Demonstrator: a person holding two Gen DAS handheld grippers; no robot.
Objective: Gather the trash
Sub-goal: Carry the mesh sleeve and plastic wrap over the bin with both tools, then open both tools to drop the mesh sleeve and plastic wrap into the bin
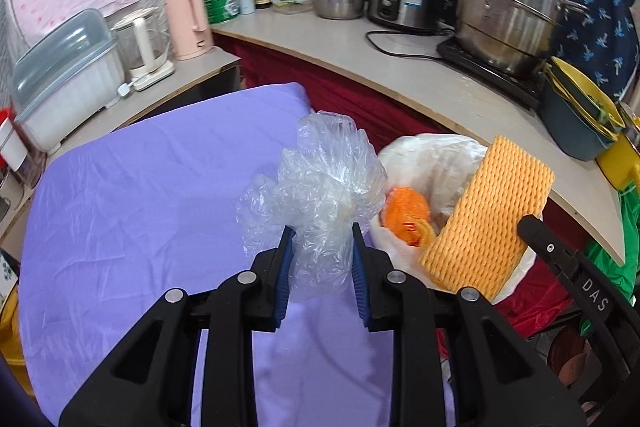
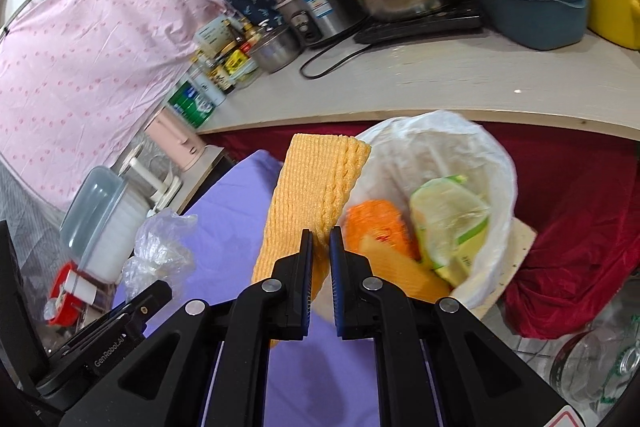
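The left gripper (image 1: 323, 239) pinches a crumpled clear plastic bag (image 1: 320, 183) between its 2 blue-padded jaws; the bag bunches upward past the fingertips, above the purple cloth (image 1: 140, 211) and just beside the bin. The right gripper (image 2: 321, 239) has its jaws nearly pressed together on the lower end of a yellow foam fruit net (image 2: 316, 187). The net's long axis runs up and away from the fingers, leaning slightly right, with its far end at the rim of the white-lined trash bin (image 2: 484, 155). Inside the bin lie an orange foam net (image 2: 376, 223) and a green-and-white wrapper (image 2: 452, 223). A steel steamer pot (image 1: 516, 7) stands on the counter behind.
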